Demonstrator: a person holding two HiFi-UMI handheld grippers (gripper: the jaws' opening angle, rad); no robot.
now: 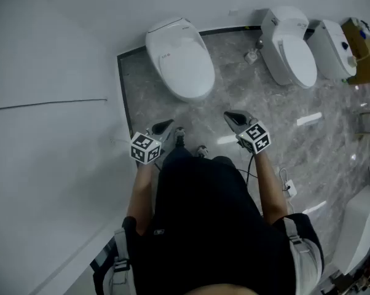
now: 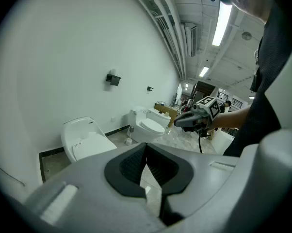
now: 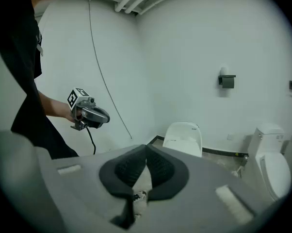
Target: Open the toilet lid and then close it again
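Your left gripper and right gripper: fingers fully closed, holding nothing. Both hover apart from the toilet; its lid is down.

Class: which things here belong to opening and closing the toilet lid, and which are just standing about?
Job: nearest toilet, its lid shut; left gripper; right gripper, both empty.
Standing about: second toilet; third toilet; cardboard box; wall holder.
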